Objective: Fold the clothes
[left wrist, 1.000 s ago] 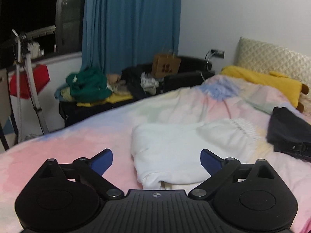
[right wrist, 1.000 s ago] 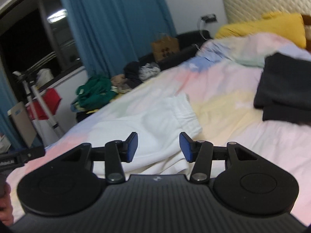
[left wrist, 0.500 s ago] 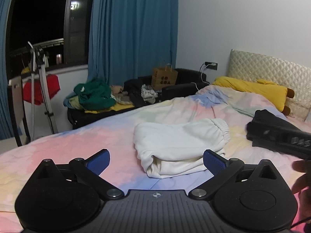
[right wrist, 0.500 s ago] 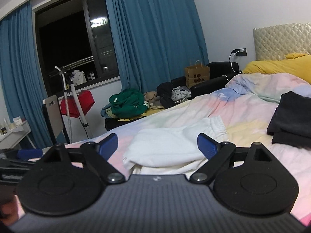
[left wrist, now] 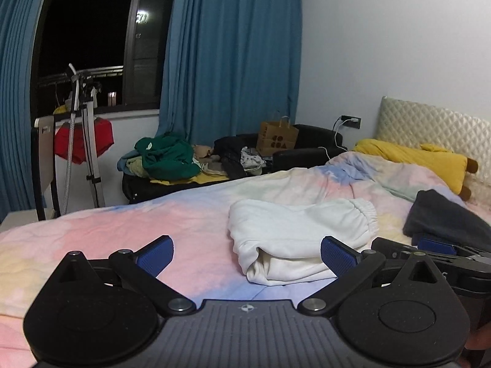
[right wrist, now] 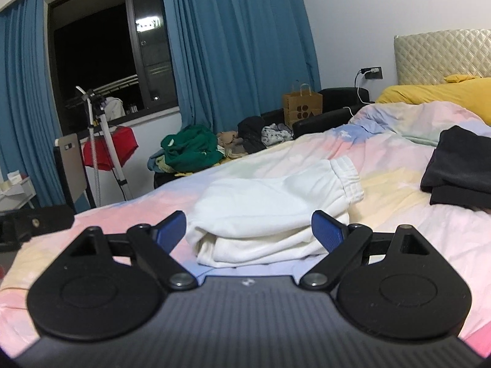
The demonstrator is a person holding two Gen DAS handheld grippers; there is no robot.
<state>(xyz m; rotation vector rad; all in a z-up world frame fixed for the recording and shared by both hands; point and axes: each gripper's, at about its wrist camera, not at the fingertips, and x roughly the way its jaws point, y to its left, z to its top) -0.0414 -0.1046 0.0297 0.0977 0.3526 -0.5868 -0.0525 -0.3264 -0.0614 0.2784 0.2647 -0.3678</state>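
Here, L gripper (left wrist: 247, 254) wide open, empty, R gripper (right wrist: 248, 231) likewise, folded white garment (right wrist: 270, 211) ahead, L view alone shows R gripper's tip, R view alone desk (right wrist: 13, 191).

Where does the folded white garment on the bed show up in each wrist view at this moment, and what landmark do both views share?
Left wrist view: the folded white garment lies right of centre, beyond the open left gripper.
Right wrist view: it lies at centre, framed between the fingers of the open right gripper.
Shared landmark: the brown paper bag in front of the blue curtain.
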